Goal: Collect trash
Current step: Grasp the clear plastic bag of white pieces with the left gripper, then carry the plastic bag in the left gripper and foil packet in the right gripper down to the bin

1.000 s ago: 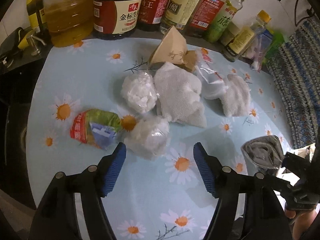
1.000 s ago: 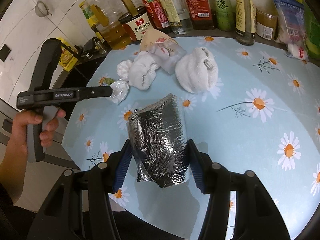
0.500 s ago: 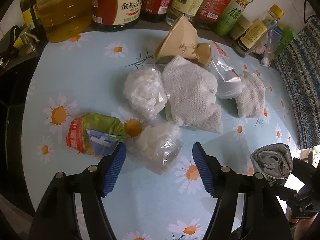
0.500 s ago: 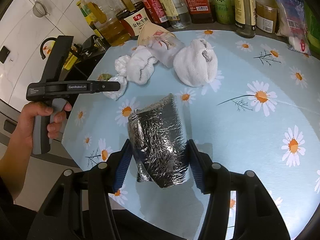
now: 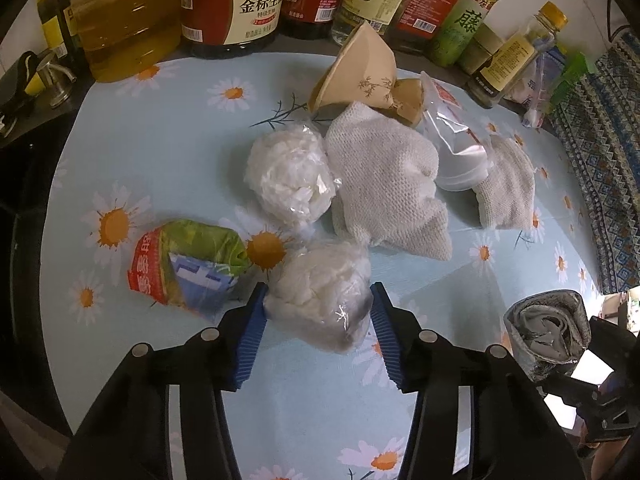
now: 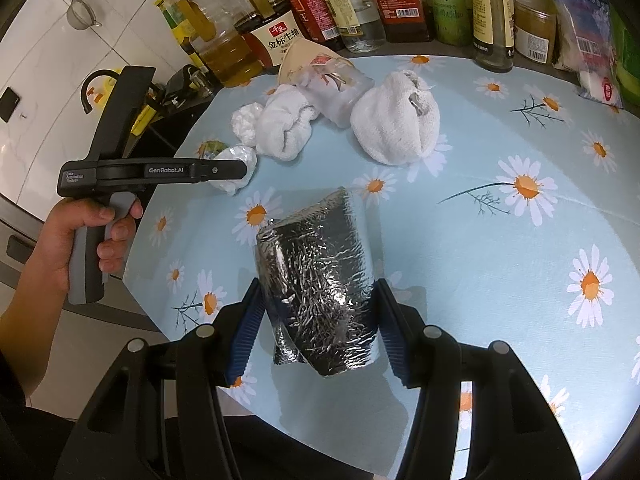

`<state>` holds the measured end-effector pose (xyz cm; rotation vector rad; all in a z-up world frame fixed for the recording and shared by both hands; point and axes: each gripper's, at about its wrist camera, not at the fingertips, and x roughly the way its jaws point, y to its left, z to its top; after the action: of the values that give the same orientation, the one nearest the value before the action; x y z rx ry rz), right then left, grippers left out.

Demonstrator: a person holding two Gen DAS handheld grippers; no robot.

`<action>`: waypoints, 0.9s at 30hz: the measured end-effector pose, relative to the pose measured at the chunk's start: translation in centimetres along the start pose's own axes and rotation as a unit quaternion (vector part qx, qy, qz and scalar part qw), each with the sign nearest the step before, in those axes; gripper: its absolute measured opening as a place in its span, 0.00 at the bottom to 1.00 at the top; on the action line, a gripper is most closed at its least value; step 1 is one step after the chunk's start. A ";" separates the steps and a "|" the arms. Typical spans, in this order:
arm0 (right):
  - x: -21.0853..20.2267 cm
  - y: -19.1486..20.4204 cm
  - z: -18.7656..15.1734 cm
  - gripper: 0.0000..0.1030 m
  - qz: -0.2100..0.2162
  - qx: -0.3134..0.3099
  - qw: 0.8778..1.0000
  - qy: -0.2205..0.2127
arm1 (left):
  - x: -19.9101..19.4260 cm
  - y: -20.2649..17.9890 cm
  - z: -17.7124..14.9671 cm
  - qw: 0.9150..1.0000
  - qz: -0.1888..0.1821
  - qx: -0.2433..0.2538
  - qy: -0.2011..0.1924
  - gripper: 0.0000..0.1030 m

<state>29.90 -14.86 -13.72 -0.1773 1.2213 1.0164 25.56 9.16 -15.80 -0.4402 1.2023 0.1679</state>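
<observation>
The left hand-held gripper (image 5: 318,320) has advanced, jaws closing around the plastic wad (image 5: 320,300); the right hand-held gripper (image 6: 318,320) pinches the foil pouch (image 6: 320,280).

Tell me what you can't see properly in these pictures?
- Inside the foil bag: right wrist view, its shiny wrap hides it.
- Bottle tops: left wrist view, cut off by the top edge.
- Under the plastic wad: left wrist view, left gripper closing around it.
</observation>
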 end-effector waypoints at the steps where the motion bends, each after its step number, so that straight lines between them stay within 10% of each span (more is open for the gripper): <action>1: 0.0 0.1 0.0 0.54 0.000 -0.001 1.000 0.000 | -0.2 0.0 -0.2 1.000 0.000 0.001 -0.001 0.47; 27: 0.8 5.8 -2.8 0.54 0.010 -0.043 0.999 0.013 | -6.5 0.7 -9.8 0.999 -0.030 -0.018 -0.034 0.47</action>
<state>23.75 -12.81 -13.18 -0.2461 1.2063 1.0885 14.51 6.42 -12.72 -0.4983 1.1193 0.1525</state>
